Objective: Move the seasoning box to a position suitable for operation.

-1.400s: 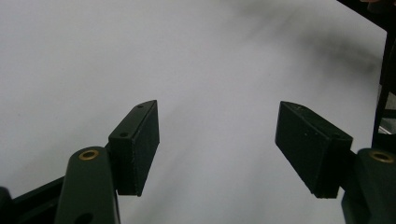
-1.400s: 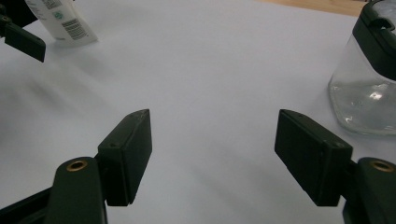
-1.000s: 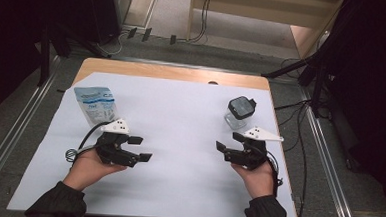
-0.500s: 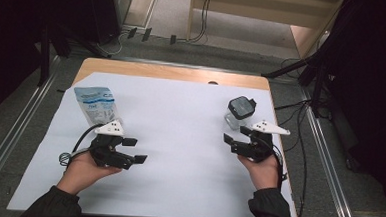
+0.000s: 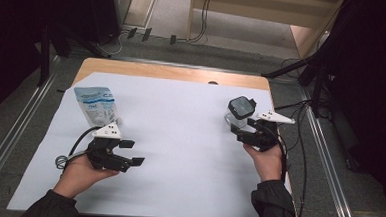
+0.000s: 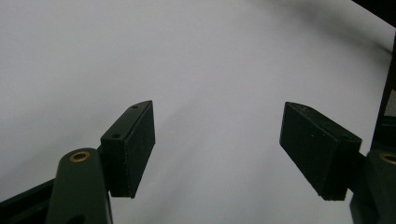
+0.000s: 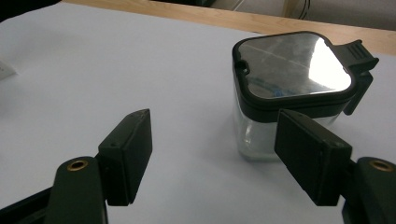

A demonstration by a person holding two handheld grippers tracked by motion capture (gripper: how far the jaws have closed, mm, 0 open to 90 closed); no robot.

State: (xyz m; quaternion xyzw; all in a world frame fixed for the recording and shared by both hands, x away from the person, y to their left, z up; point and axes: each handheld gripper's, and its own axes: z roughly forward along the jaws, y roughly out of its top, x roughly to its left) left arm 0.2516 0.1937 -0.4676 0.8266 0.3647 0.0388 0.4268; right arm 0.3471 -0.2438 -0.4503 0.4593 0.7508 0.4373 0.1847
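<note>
Right gripper point(image 5: 243, 132) noses in just beside the jar point(image 5: 238, 114) — jaws wide, nothing held, its pad point(image 7: 312, 154) lined up beside the glass, probably for a side grab; left gripper point(image 5: 131, 153), near the pouch point(image 5: 97, 105), waits open and empty — well apart from the jar

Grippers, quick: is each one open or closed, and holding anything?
Left gripper: open, holding nothing, over the white paper.
Right gripper: open, holding nothing, beside the clear jar.
</note>
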